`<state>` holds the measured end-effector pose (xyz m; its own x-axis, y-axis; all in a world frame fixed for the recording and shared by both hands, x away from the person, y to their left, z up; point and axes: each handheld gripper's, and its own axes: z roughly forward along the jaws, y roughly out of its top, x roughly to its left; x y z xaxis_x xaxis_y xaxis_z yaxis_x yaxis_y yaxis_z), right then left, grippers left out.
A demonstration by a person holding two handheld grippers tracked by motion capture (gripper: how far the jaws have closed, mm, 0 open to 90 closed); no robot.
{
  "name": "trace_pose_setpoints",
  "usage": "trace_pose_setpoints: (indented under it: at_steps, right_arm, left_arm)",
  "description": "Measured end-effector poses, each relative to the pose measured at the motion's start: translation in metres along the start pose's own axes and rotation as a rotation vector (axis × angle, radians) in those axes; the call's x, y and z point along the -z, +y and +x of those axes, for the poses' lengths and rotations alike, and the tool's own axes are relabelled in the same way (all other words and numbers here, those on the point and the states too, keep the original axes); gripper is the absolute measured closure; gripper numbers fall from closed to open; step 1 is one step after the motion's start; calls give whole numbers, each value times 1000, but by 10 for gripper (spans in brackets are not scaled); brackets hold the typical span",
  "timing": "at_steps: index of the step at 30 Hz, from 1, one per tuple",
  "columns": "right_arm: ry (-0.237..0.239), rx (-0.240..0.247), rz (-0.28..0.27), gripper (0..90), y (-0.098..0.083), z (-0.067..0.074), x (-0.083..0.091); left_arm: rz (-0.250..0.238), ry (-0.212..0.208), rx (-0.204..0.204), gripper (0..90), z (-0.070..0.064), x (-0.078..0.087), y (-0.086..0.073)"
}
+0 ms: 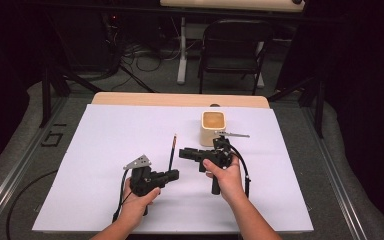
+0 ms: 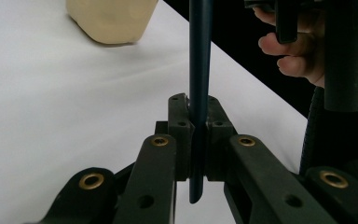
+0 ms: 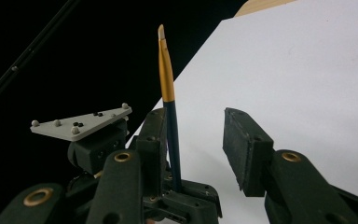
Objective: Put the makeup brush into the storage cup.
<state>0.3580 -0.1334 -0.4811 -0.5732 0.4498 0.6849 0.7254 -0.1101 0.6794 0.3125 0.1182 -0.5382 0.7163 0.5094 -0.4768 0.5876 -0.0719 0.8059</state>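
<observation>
Here, paintbrush (image 1: 172, 151) upright (bristles up), left hand-held gripper (image 1: 173, 175)

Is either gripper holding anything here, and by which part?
The left gripper clamps a paintbrush near the lower end of its dark handle. The right gripper is open, holding nothing.

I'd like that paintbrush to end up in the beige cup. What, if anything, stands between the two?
Partly the right gripper: it hovers open between the paintbrush, clamped upright in the left gripper, and the beige cup. The white table sheet around them is bare.
</observation>
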Motion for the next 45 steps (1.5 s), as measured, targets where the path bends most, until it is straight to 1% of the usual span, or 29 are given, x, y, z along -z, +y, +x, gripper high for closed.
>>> trace_pose_setpoints:
  at_steps: [5,7,10,11,16,23,29,32,39,45]
  right_arm:
    - [8,2,-6,611,0,1,-1]
    - [1,6,-1,623,0,1,0]
    - [3,-3,-6,632,0,1,2]
    - [5,-4,-12,635,0,0,2]
    - [3,0,-12,651,1,0,3]
    - [-4,7,-19,682,0,1,2]
    - [-1,6,-21,714,1,1,3]
    - [-2,10,-20,739,1,1,4]
    - [-3,16,-14,775,0,1,4]
    - [-6,17,-20,813,1,1,5]
  left_arm:
    - [13,2,-10,850,-3,-2,-1]
    - [18,2,-18,850,-4,-3,-2]
    - [32,0,-27,850,-5,-5,-3]
    - [34,-1,-26,850,-6,-6,-4]
    - [54,-7,-33,850,-7,-9,-6]
    - [68,-15,-41,850,-9,-12,-8]
    - [77,-22,-36,850,-10,-13,-9]
    - [82,-23,-40,850,-10,-14,-10]
    - [82,-23,-43,850,-11,-14,-10]
    - [82,-21,-44,850,-11,-14,-10]
